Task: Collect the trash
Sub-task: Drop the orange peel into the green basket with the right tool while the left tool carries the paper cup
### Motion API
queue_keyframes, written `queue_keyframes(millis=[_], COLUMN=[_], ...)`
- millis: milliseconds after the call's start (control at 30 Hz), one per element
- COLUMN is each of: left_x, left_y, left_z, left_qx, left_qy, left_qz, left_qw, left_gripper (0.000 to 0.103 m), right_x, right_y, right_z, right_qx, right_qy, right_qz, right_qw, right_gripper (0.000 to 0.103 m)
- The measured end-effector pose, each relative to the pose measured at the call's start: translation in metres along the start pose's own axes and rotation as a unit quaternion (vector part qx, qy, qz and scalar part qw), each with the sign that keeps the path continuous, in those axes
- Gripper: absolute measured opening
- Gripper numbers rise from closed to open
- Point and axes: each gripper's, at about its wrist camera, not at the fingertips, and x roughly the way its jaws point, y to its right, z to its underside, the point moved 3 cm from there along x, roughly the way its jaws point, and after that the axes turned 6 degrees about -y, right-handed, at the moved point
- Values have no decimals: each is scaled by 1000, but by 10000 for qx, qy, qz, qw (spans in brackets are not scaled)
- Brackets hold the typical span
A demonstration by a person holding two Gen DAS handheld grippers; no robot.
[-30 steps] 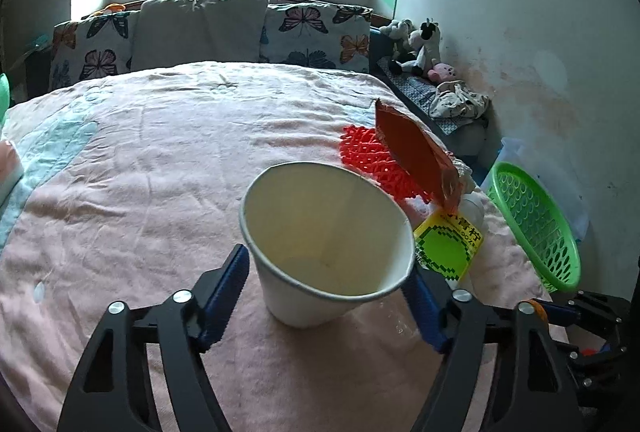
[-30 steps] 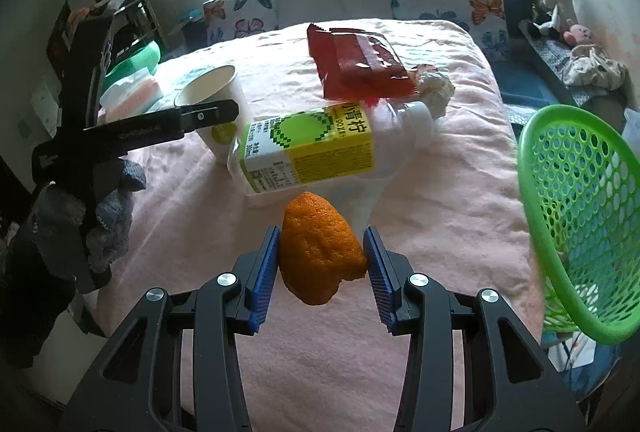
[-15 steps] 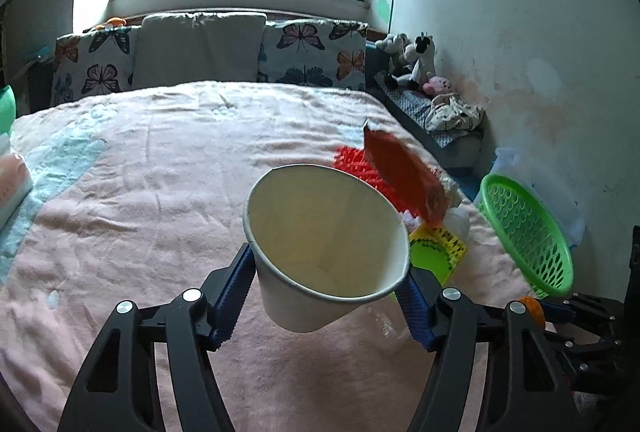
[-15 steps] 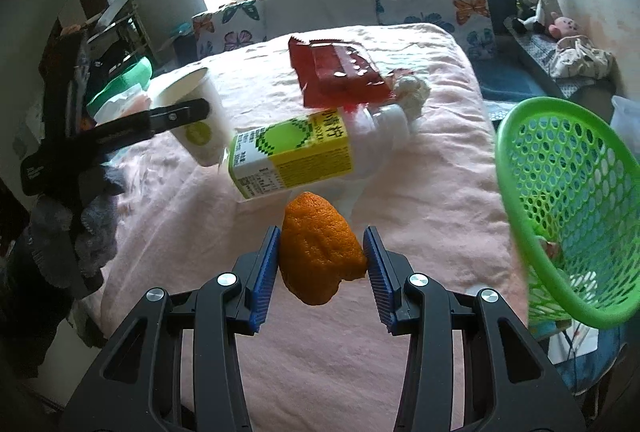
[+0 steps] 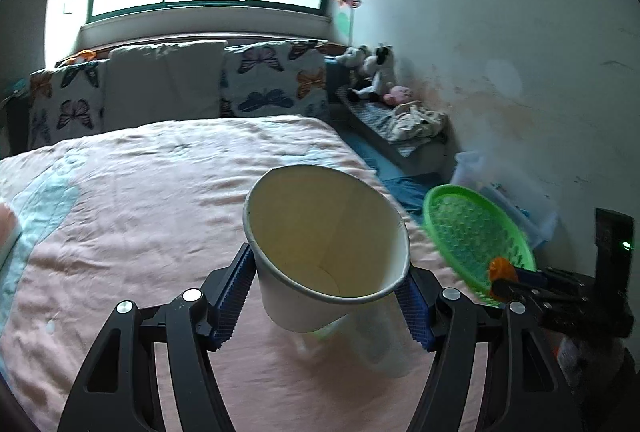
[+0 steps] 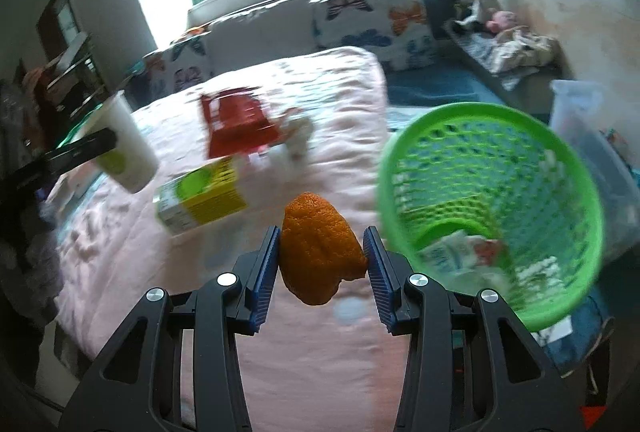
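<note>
My left gripper (image 5: 326,296) is shut on a white paper cup (image 5: 320,248) and holds it above the pink bed; the cup also shows in the right wrist view (image 6: 126,148). My right gripper (image 6: 322,260) is shut on an orange peel (image 6: 318,252), held above the bed edge just left of the green mesh basket (image 6: 560,160). The basket holds some wrappers and also shows in the left wrist view (image 5: 472,228). A yellow-green drink bottle (image 6: 204,196), a red snack bag (image 6: 236,124) and a crumpled white paper (image 6: 296,140) lie on the bed.
The pink bedspread (image 5: 140,192) fills the middle. Butterfly pillows (image 5: 272,84) line the headboard under the window. Stuffed toys (image 5: 376,72) sit on a low bench by the right wall. A clear plastic bin (image 6: 600,152) stands behind the basket.
Both grippers have lifted and swung right toward the green basket. The cup now hangs higher above the bed. The orange peel is now close beside the basket's rim.
</note>
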Motion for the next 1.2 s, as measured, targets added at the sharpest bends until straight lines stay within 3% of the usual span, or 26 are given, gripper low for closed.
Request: queue_keyframes(millis=[267,600,967,1200], left_x=[18,49,82,104], left_y=[49,95,132,150], left_z=[-11,-23,-29,-28], left_qx=[237,476,733,822], left_qy=[-96,-298,-538,-727], left_qz=[371,582,744,850], left_qw=[9990,9967,9931,9903], left_gripper=[65,65,65,65], right_x=[4,22,16,-4], right_y=[70,126,144,149], right_z=[-1,5,4,7], right_qx=[480,851,992,1015], right_qy=[-108,-319,-172,61], right_qz=[545,827,898,991], right_qw=[9973,9924,9909,9899], right_gripper=[43,45,54,67])
